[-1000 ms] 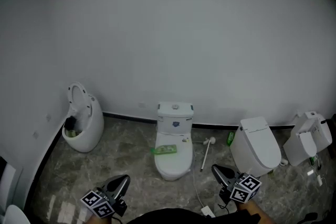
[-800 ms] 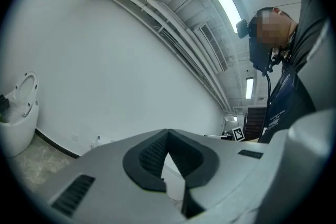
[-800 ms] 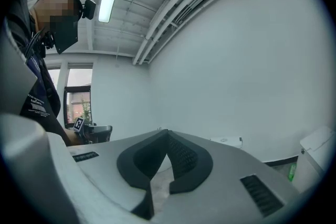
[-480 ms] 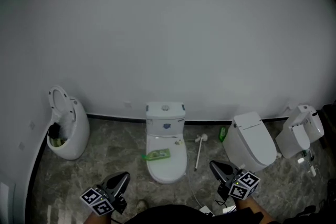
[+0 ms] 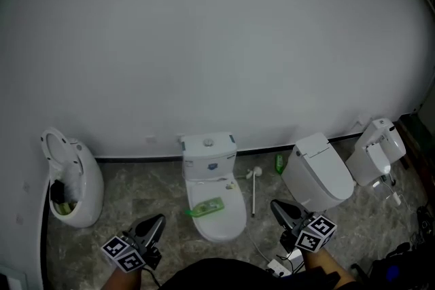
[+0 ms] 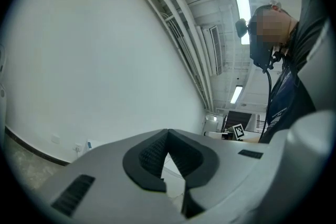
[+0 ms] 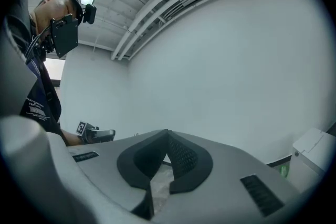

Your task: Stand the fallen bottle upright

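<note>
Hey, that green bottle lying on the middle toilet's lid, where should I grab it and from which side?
Probably mid-body on the green bottle, coming from above on the near side. It lies flat on the toilet lid, long axis running left to right, so closing across its narrow width should hold it for tipping upright.

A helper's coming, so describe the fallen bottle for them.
Against the wall, find the second toilet from the left. A green bottle lies flat on its lid; the other green bottle stands on the floor to its right.
</note>
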The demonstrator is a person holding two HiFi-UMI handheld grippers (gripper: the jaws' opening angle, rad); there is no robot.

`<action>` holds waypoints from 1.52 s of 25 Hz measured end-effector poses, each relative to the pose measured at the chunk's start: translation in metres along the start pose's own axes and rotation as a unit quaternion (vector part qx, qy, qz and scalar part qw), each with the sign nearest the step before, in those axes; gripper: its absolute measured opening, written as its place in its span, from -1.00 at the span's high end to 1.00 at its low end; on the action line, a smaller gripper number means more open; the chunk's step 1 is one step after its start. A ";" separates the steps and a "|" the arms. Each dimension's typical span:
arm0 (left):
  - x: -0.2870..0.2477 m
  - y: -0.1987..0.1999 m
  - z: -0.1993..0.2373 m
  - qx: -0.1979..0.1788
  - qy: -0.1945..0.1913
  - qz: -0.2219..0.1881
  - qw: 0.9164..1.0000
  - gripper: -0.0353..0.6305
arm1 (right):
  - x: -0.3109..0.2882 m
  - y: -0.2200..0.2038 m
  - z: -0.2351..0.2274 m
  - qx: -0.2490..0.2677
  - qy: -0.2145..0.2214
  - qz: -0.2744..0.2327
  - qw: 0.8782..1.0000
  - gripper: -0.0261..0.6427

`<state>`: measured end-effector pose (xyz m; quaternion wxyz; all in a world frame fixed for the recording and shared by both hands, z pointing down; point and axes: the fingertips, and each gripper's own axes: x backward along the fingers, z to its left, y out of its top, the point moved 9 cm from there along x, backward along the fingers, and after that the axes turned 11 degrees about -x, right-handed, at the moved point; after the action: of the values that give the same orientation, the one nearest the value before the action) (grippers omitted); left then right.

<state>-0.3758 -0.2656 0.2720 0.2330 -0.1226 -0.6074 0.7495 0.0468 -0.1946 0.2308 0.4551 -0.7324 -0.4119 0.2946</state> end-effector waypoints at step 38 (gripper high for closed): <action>-0.264 -0.311 0.215 0.217 0.237 0.098 0.942 0.81 | -0.227 -0.054 -0.426 -0.027 0.084 0.070 0.994 0.92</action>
<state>-0.1866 -0.5323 0.5963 0.3168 -0.3016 -0.3425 0.8315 0.2619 -0.5601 0.4682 0.4466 -0.7935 -0.3281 0.2518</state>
